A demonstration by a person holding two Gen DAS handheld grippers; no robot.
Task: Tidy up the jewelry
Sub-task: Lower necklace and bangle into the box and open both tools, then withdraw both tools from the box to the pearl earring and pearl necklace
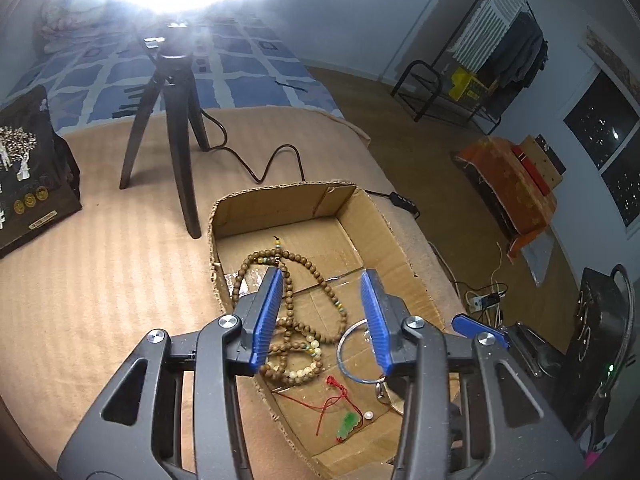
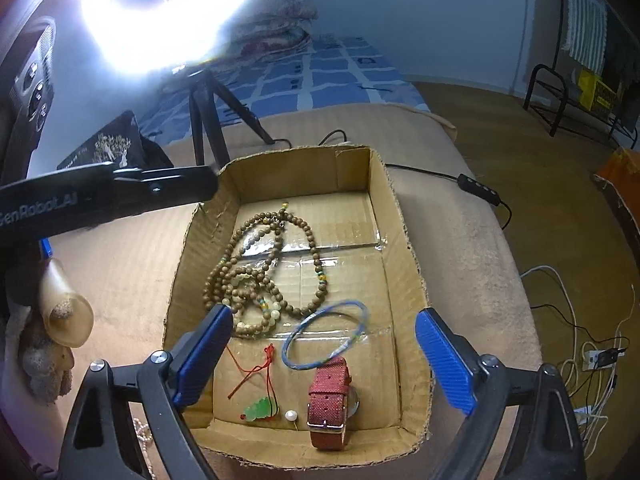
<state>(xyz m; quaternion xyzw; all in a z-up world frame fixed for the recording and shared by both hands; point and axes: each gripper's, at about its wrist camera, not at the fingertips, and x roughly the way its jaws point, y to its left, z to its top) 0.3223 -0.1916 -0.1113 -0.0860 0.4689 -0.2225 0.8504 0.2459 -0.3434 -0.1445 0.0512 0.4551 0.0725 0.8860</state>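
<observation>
- left gripper [image 1: 324,312] partly open, empty, above the wooden bead necklace [image 1: 288,312] in the cardboard box [image 1: 280,204].
- right gripper [image 2: 324,354] wide, empty; red-strapped watch [image 2: 329,402] at 6 o'clock.

Both wrist views close above, angled down, sharing cardboard box [image 1: 280,204].

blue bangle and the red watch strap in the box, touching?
Touching. In the right wrist view the blue bangle lies with its near edge overlapping the top end of the red watch strap, no gap.
</observation>
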